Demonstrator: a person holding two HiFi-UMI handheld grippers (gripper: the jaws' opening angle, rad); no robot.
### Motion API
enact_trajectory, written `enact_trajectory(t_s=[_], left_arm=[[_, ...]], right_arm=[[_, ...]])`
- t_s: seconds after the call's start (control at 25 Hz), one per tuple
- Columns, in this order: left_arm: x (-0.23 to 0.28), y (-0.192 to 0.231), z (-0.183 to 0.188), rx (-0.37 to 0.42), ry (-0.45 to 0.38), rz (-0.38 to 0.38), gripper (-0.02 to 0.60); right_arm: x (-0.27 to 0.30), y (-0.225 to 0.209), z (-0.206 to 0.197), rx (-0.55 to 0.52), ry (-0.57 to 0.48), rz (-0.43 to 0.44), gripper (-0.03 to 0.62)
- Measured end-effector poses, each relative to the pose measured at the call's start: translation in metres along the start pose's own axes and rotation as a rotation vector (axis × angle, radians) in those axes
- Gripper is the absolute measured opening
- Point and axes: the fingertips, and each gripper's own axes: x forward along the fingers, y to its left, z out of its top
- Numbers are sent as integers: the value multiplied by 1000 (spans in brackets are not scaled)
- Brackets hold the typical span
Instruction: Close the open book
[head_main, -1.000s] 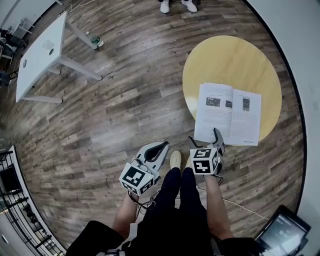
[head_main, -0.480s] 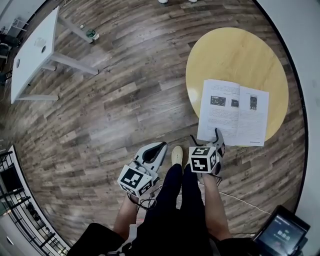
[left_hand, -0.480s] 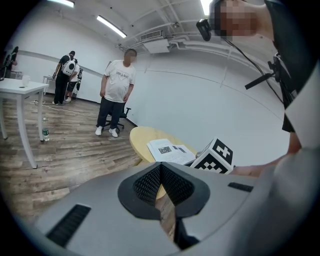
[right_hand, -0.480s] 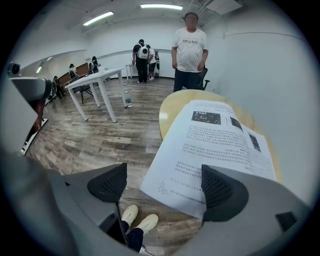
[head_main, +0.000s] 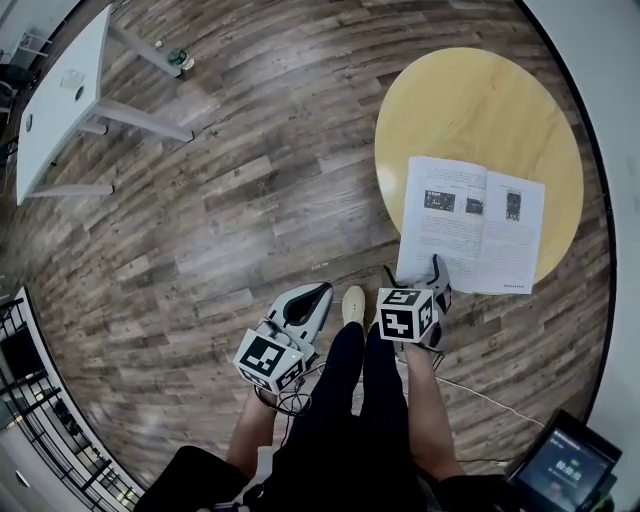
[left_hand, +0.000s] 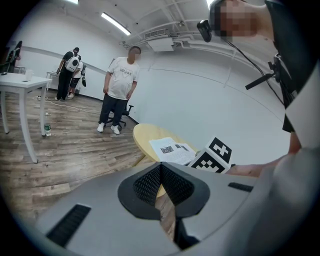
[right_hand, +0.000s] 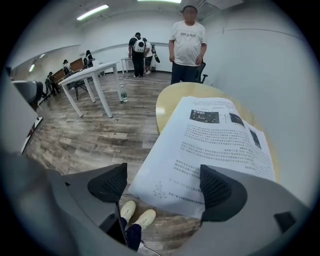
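The book (head_main: 470, 225) lies on the table's (head_main: 470, 105) near edge.

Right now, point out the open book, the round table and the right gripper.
open book (head_main: 440, 240): head view, left page.
round table (head_main: 470, 100): head view, bare top beyond the book.
right gripper (head_main: 412, 272): head view, midway between its open jaws.

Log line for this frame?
book: open, on round table | right gripper: open, at book's near edge | left gripper: shut, empty
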Motion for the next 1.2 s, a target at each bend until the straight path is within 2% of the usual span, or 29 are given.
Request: enact_trajectory(t_s=[0.36,0.48,0.68,0.88,1.16,1.2], left_arm=[[-1,3,3,1,-4,1,-2],[-1,4,2,-1,-3,10,-2],[1,2,1,5,-8,9,-2],[1,-5,6,14,-13,10,-2],[-3,-13,13,29,-26,10,-2],[-3,-14,13,31,-26,10,-2]], right_arm=[[-2,-3,-2,-29,19,-43,437],[-2,-7,-4,-28,21,-55,374],[-3,-10,-4,-5,17,-40,334],[-10,-11,-1,30,2,-5,256],[-24,-9,10,-40,-52,-53,26],[-25,-11,10,-40,-55,-52,23]])
